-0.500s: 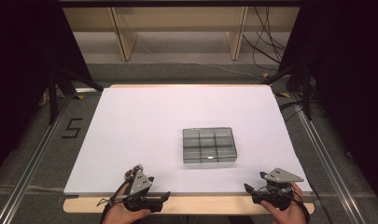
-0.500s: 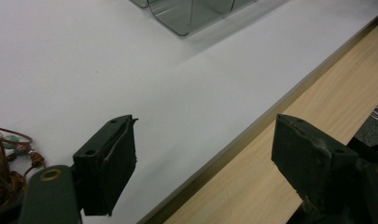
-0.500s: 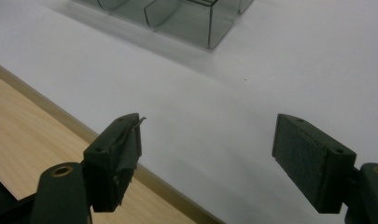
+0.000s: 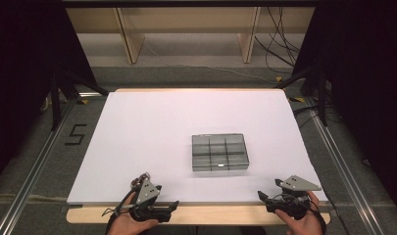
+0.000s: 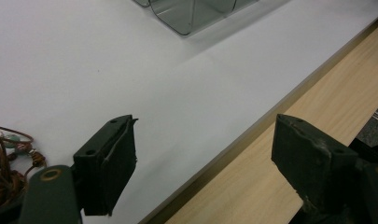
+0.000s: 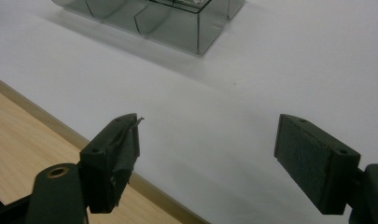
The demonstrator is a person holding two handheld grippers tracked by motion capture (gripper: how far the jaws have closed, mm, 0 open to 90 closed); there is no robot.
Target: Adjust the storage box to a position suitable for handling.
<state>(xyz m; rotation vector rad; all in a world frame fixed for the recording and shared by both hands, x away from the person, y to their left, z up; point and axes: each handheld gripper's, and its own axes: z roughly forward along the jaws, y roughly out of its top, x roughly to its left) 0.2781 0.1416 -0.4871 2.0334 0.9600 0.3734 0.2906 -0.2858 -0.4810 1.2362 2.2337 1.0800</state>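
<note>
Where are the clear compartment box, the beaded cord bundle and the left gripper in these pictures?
clear compartment box (image 4: 220, 152): high view, on its middle divider.
beaded cord bundle (image 5: 9, 161): left gripper view, on the brown cords at the left edge.
left gripper (image 4: 172, 205): high view, between its open jaw tips.

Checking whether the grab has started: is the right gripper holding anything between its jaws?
No. In the right gripper view the right gripper stands open over the white table, short of the clear compartment box.

Black "5" on floor (image 4: 76, 134) left of table (image 4: 137, 127)
</note>
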